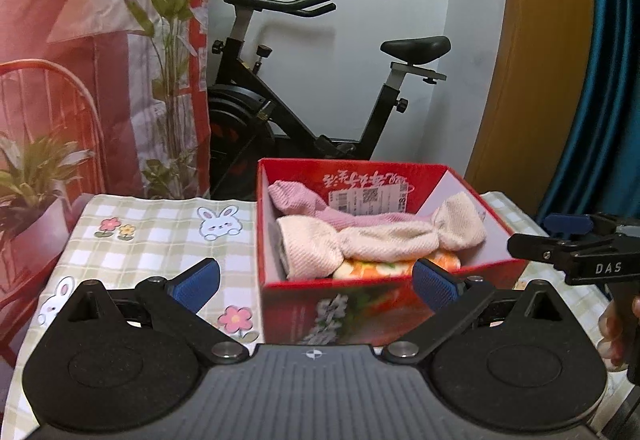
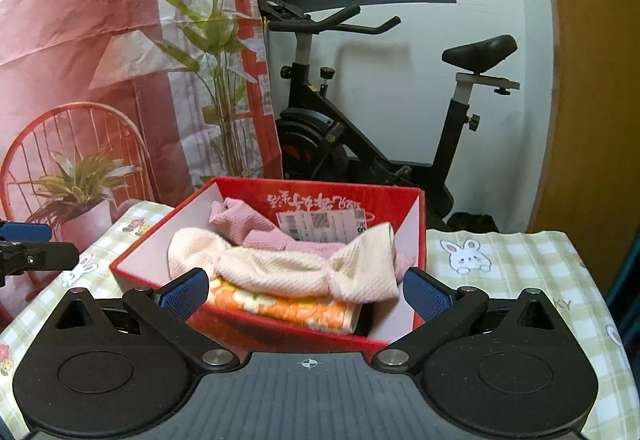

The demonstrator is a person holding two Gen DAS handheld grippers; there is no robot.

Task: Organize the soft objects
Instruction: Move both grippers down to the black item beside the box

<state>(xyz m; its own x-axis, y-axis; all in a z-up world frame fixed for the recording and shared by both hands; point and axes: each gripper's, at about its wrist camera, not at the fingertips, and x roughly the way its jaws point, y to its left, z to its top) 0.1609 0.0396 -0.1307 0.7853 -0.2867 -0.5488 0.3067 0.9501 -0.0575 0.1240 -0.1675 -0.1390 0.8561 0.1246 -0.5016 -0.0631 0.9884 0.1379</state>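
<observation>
A red cardboard box [image 1: 484, 268] [image 2: 136, 256] stands on the checked tablecloth. In it lie a cream twisted cloth [image 1: 380, 240] [image 2: 280, 268], a pink cloth [image 1: 296, 199] [image 2: 240, 220] behind it, and an orange floral cloth [image 1: 372, 268] [image 2: 288, 308] underneath. My left gripper [image 1: 316, 280] is open and empty, just in front of the box's near wall. My right gripper [image 2: 306, 294] is open and empty, its fingers either side of the box's near corner. The right gripper also shows in the left wrist view [image 1: 568, 236], right of the box.
The tablecloth [image 1: 152, 240] [image 2: 500, 268] with rabbit and flower prints covers the table. An exercise bike [image 1: 304, 111] [image 2: 360, 143] stands behind the table. A printed backdrop [image 1: 80, 59] hangs at the left. An orange wall [image 2: 592, 99] is at the right.
</observation>
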